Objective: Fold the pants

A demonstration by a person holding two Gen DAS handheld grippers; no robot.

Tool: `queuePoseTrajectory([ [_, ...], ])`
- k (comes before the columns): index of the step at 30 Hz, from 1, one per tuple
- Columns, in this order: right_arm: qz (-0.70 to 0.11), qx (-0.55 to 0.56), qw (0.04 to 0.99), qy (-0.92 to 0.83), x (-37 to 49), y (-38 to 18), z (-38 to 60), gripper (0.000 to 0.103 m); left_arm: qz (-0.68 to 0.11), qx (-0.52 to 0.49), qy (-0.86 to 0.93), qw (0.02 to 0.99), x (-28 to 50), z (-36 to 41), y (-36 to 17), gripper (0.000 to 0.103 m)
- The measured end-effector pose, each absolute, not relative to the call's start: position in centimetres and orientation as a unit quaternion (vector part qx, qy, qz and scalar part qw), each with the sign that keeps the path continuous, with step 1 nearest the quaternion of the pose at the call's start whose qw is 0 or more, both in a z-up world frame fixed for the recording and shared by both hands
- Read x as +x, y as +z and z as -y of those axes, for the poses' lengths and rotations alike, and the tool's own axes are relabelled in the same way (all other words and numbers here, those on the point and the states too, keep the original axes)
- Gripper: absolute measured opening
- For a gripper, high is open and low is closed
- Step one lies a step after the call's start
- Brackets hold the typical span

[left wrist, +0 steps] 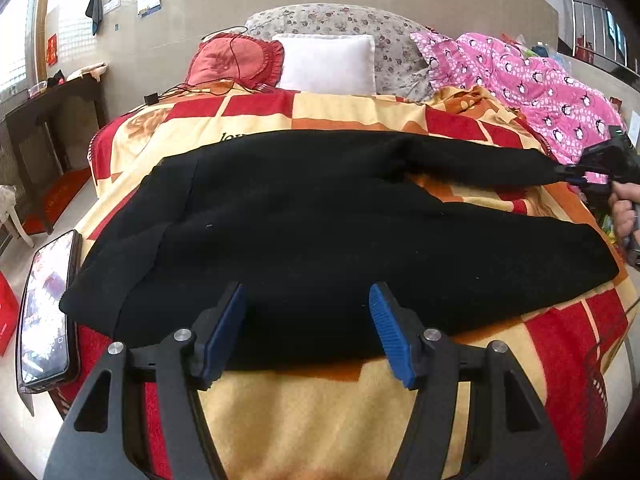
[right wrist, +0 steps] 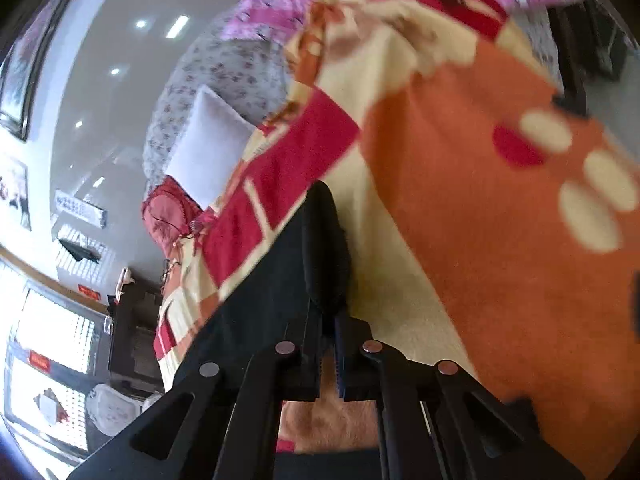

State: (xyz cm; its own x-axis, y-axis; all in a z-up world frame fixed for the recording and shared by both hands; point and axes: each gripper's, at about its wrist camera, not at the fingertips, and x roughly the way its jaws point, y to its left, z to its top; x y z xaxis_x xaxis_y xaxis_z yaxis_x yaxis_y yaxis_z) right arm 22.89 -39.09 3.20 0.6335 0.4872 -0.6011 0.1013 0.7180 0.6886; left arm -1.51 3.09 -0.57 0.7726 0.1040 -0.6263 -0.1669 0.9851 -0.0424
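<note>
With the right tongs (right wrist: 329, 354) pinched on a leg cuff of the black pants (left wrist: 320, 216) and the left tongs (left wrist: 306, 332) spread empty above their near edge, I'd clamp that edge squarely, then lift both evenly.

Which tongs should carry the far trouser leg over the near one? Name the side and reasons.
Right. The right tongs are shut on the far leg's hem of the black fabric pants; the left tongs hang open, holding nothing.
</note>
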Motion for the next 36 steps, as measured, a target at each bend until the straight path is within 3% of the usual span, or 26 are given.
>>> queuePoseTrajectory([
  [5, -0.425, 0.319, 0.844, 0.078, 20.9, 4.6, 42.1, 0.004, -0.329, -0.052, 0.070, 0.940, -1.6, -3.1, -0.5, 0.063],
  [10, -0.446, 0.295, 0.842, 0.065, 20.3, 2.1, 43.9, 0.004, -0.331, -0.055, 0.069, 0.940, -1.7, -3.1, -0.5, 0.063],
  [13, -0.416, 0.244, 0.876, 0.019, 19.0, 2.7, 43.4, 0.010, -0.333, -0.061, 0.066, 0.939, -1.6, -3.4, -0.5, 0.065],
  [18, -0.353, 0.164, 0.921, 0.037, 17.3, 5.8, 39.4, 0.010, -0.339, -0.069, 0.064, 0.936, -1.4, -3.6, -0.6, 0.066],
  [23, -0.438, 0.112, 0.891, 0.048, 19.7, 2.9, 36.3, 0.010, -0.347, -0.079, 0.053, 0.933, -1.3, -3.9, -0.8, 0.071],
  [26, -0.439, 0.130, 0.888, 0.032, 19.8, 2.0, 36.7, 0.008, -0.352, -0.091, 0.039, 0.931, -1.2, -4.2, -1.0, 0.075],
  [31, -0.396, 0.053, 0.915, 0.045, 19.4, 3.5, 33.9, 0.015, -0.347, -0.101, 0.033, 0.932, -1.3, -4.4, -0.8, 0.075],
  [36, -0.416, -0.006, 0.907, 0.058, 20.7, 2.2, 32.0, 0.042, -0.343, -0.120, 0.019, 0.932, -1.2, -5.0, -0.1, 0.075],
])
